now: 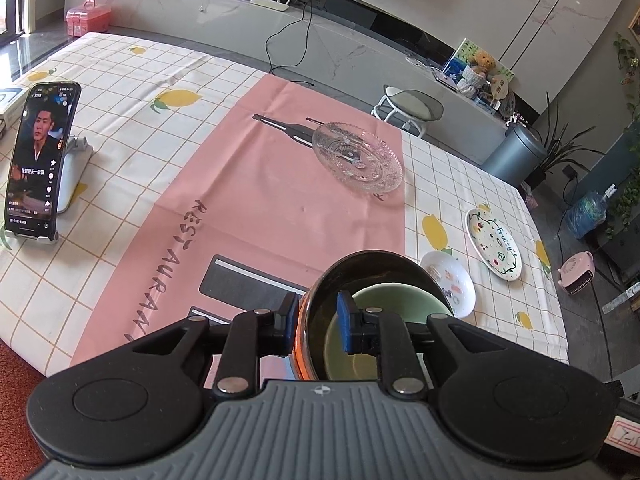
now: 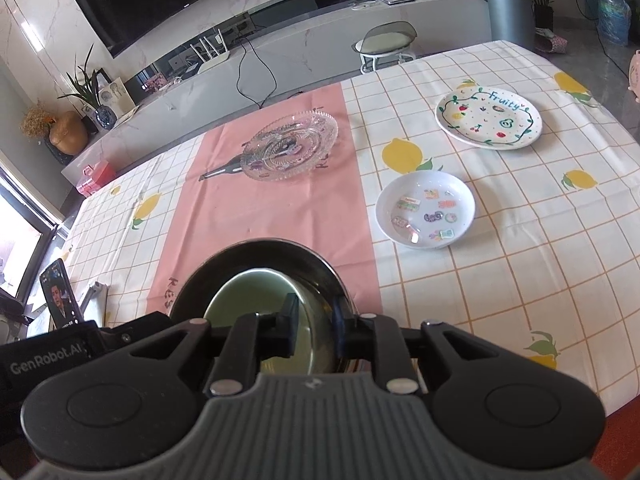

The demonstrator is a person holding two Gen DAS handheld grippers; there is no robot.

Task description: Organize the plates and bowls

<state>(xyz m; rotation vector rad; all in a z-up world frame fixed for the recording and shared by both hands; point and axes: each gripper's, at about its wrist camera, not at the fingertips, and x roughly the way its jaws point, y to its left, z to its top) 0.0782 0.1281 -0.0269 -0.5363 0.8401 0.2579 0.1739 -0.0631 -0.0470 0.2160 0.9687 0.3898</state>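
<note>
A dark bowl with an orange outside (image 1: 320, 300) (image 2: 224, 268) holds a green bowl (image 1: 400, 300) (image 2: 248, 292) nested inside it, near the table's front edge. My left gripper (image 1: 318, 326) is shut on the dark bowl's left rim. My right gripper (image 2: 316, 332) is shut on the right side, one finger inside the green bowl; which rims it pinches I cannot tell. A clear glass plate (image 1: 357, 157) (image 2: 290, 148) lies on the pink cloth. A small white sticker dish (image 1: 452, 282) (image 2: 426, 210) and a "Fruity" plate (image 1: 495, 243) (image 2: 489, 117) lie to the right.
A phone on a stand (image 1: 38, 160) (image 2: 60, 300) stands at the table's left. The table has a lemon-check cloth (image 1: 120, 80) with a pink mat (image 1: 248, 200). A stool (image 1: 412, 108), a grey bin (image 1: 516, 152) and a TV bench stand beyond the far edge.
</note>
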